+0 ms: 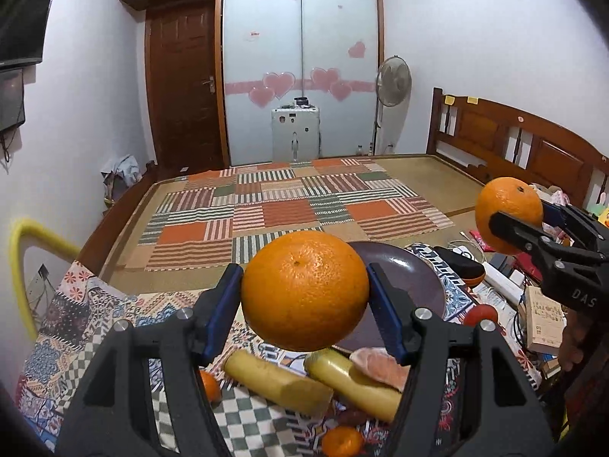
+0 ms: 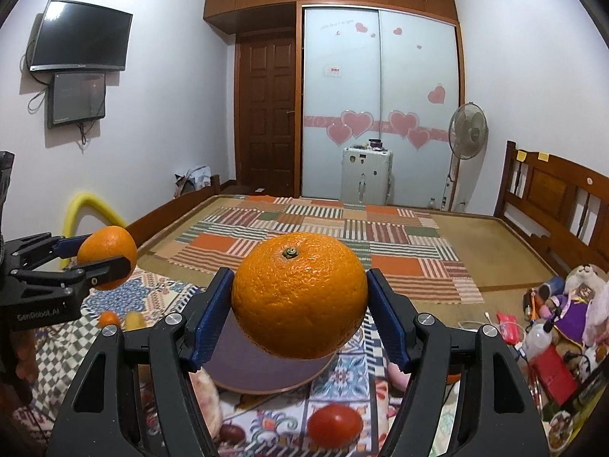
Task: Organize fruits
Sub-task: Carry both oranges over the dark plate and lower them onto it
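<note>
The left gripper (image 1: 304,297) is squeezing a big round orange (image 1: 304,289) in half-open jaws; the right gripper (image 2: 300,301) is squeezing another round orange (image 2: 300,293); both are hanging above the dark round plate (image 1: 418,278); a loose squeeze might be letting one slip and roll off the counter.

Two fisheye views, each mounted close behind a hand-held tool, look forward and slightly down across the patterned desk (image 1: 95,304) toward the wardrobe (image 2: 380,106). Both share the purple plate (image 1: 411,278), the bed (image 2: 456,236), and each catches the other tool at its edge.
</note>
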`<state>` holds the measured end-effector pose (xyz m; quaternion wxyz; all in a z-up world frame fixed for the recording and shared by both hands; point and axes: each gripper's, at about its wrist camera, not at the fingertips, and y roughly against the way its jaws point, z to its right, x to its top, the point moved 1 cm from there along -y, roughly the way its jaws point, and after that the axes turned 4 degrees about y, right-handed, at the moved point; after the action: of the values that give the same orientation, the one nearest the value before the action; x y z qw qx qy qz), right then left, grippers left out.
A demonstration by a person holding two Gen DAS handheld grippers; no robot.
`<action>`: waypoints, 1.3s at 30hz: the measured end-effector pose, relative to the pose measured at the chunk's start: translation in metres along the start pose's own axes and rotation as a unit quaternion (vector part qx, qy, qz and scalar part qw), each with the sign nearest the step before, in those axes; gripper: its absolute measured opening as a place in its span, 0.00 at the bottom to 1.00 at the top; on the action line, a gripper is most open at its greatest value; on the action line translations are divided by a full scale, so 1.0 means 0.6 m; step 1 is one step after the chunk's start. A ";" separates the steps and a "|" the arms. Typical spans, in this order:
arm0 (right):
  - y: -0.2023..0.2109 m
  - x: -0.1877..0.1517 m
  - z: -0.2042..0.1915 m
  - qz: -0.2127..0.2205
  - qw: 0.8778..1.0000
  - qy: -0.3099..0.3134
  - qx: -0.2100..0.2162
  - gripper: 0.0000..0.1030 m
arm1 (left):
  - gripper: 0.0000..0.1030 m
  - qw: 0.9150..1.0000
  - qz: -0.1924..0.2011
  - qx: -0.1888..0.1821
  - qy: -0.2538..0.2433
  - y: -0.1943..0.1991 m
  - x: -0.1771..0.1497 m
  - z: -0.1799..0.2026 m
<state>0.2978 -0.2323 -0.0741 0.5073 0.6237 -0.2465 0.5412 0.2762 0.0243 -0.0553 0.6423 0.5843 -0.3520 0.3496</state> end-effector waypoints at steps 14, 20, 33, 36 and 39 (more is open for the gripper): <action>-0.099 -0.004 0.003 -0.062 0.998 0.026 0.018 0.65 | 0.63 0.999 -0.041 0.000 -0.011 -0.112 0.020 0.020; -0.129 -0.005 0.004 -0.100 0.993 0.051 0.020 0.65 | 0.63 0.997 -0.082 -0.007 -0.007 -0.171 0.021 0.019; -0.206 -0.018 0.011 -0.219 0.971 0.081 0.059 0.65 | 0.63 0.981 -0.192 -0.017 -0.020 -0.280 0.004 0.016; -0.224 -0.021 0.017 -0.241 0.965 0.074 0.069 0.65 | 0.63 0.981 -0.191 -0.018 -0.021 -0.286 0.008 0.016; -0.238 -0.027 0.018 -0.259 0.960 0.075 0.073 0.65 | 0.63 0.980 -0.197 -0.027 -0.027 -0.294 0.010 0.021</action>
<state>0.4199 -0.1939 -0.1403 0.6002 0.6591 0.0025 0.4532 0.4306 -0.0012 -0.1384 0.7045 0.6337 -0.2568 0.1901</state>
